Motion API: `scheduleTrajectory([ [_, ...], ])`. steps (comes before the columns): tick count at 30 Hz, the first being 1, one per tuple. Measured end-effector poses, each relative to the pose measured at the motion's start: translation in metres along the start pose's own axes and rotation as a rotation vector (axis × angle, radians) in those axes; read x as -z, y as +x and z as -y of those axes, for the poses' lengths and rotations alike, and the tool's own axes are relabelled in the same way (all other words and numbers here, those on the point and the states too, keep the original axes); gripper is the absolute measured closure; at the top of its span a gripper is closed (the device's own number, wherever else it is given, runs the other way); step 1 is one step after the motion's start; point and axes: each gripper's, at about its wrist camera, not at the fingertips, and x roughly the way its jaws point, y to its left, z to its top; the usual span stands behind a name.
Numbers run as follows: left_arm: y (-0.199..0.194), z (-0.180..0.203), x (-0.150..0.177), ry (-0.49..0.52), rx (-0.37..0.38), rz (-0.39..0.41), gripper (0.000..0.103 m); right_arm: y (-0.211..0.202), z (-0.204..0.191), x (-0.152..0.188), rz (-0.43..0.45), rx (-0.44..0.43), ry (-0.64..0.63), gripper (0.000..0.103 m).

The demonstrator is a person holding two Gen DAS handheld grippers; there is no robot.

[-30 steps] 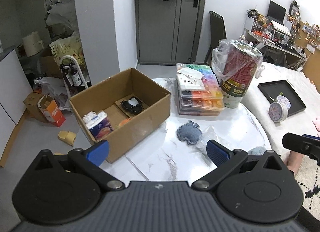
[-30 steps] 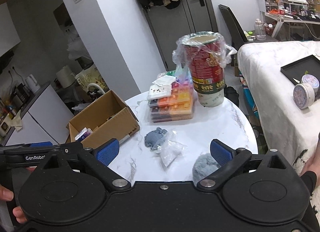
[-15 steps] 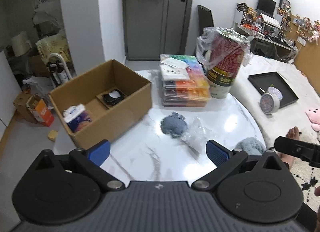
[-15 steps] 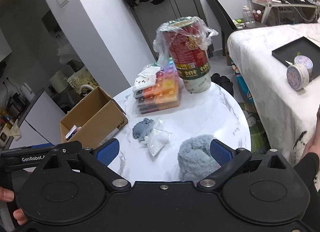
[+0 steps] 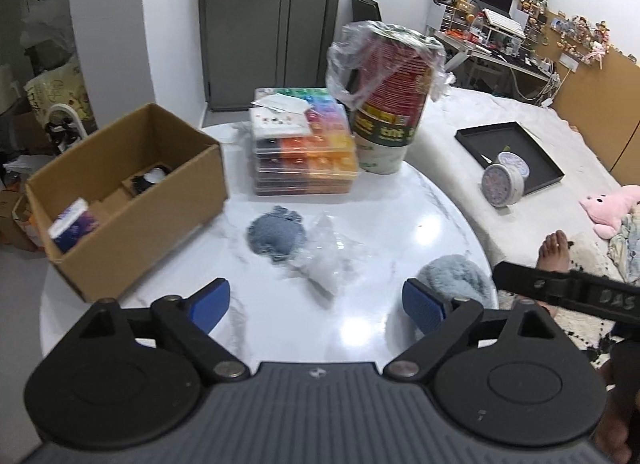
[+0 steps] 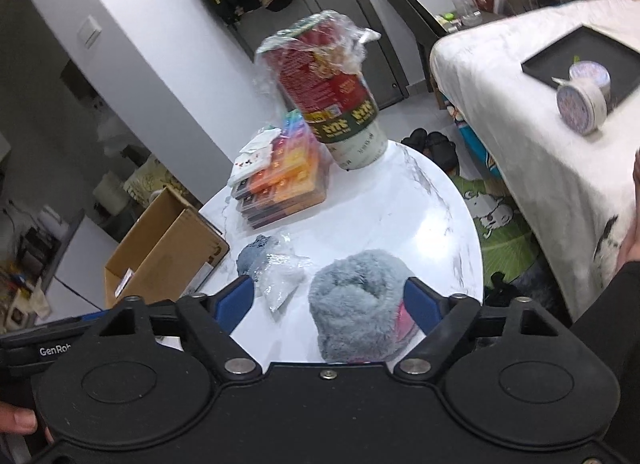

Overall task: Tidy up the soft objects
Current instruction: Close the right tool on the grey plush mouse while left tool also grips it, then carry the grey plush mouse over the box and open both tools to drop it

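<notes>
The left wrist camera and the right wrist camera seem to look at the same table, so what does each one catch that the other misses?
Only the left wrist view looks down into the cardboard box, showing a tissue pack, and it catches a pink plush toy and a bare foot on the right. Only the right wrist view shows the fluffy grey slipper whole, lying between the right gripper jaws, plus dark shoes on the floor. Both show the round marble table, the stacked colourful cases, the wrapped red can, the small grey knitted item and the clear bag.
</notes>
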Motion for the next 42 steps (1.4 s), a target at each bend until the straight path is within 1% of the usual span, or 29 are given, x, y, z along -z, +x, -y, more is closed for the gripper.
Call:
scheduleTrajectory([
  [5,0.013,0.014,-0.002,0.000,0.022,-0.014,0.021,0.009,0.015,0.008,0.002,-0.019,0.053,0.039],
  [7,0.020,0.021,-0.003,0.003,0.031,-0.022,0.028,0.010,0.020,0.009,0.004,-0.028,0.072,0.043],
  [10,0.032,0.031,-0.002,0.009,0.040,-0.042,0.033,0.012,0.028,0.010,0.009,-0.037,0.097,0.047],
  [16,0.050,0.046,0.000,0.000,0.074,-0.069,0.038,0.015,0.046,0.013,0.003,-0.047,0.164,0.058],
  [19,0.057,0.053,-0.001,0.000,0.090,-0.075,0.038,0.019,0.055,0.016,-0.007,-0.061,0.207,0.063],
  [24,0.067,0.062,-0.002,-0.011,0.121,-0.082,0.039,0.025,0.064,0.021,-0.031,-0.101,0.261,0.066],
  [26,0.071,0.065,-0.002,-0.012,0.123,-0.088,0.043,0.027,0.065,0.022,-0.036,-0.104,0.266,0.068],
  [28,0.077,0.068,0.000,-0.019,0.130,-0.107,0.048,0.028,0.067,0.023,-0.038,-0.103,0.272,0.070],
  [29,0.080,0.068,0.002,-0.025,0.130,-0.119,0.050,0.029,0.068,0.023,-0.040,-0.103,0.275,0.070],
  [34,0.087,0.069,0.006,-0.052,0.142,-0.120,0.050,0.034,0.075,0.026,-0.054,-0.116,0.303,0.073],
  [40,0.095,0.069,0.004,-0.108,0.170,-0.142,0.051,0.037,0.077,0.029,-0.058,-0.137,0.321,0.073],
  [41,0.097,0.070,0.005,-0.109,0.166,-0.145,0.052,0.037,0.077,0.029,-0.058,-0.138,0.318,0.073],
  [42,0.100,0.070,0.006,-0.110,0.163,-0.150,0.057,0.037,0.076,0.030,-0.058,-0.139,0.312,0.074],
])
